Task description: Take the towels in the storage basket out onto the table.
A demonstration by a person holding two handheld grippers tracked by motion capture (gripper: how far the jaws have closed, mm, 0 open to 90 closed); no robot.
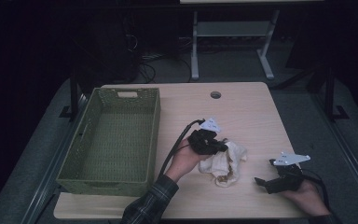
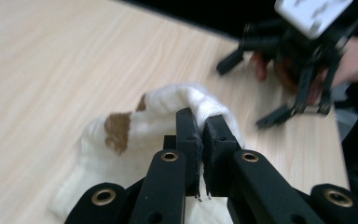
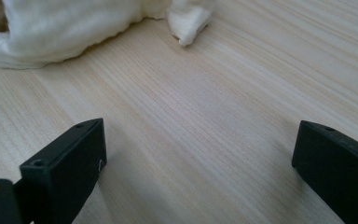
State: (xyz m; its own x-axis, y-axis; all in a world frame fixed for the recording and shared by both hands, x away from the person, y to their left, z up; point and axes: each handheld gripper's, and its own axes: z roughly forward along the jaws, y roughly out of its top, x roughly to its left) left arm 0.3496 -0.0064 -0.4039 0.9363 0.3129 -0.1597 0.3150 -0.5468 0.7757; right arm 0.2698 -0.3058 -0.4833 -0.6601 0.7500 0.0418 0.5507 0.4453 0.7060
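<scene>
We find a crumpled cream-white cloth with brown patches (image 1: 224, 163) lying on the pale wooden table (image 1: 242, 116), centre of the high view, just right of the woven green rectangular basket (image 1: 116, 140), which stands empty at the left. The left gripper (image 1: 214, 145) is at the cloth's upper left edge; the left gripper view shows its jaws drawn together on a raised fold of fabric, so the cloth is in hand there. The right gripper (image 1: 265, 183) rests low at the lower right, apart from the cloth, jaws spread wide and holding nothing. From it the cloth lies up and to the left; its long axis is hard to judge. The right gripper view shows bare table between the jaws and the cloth's near edge (image 3: 74, 28) at the upper left. We judge the left hand (image 1: 184, 161) nearer.
</scene>
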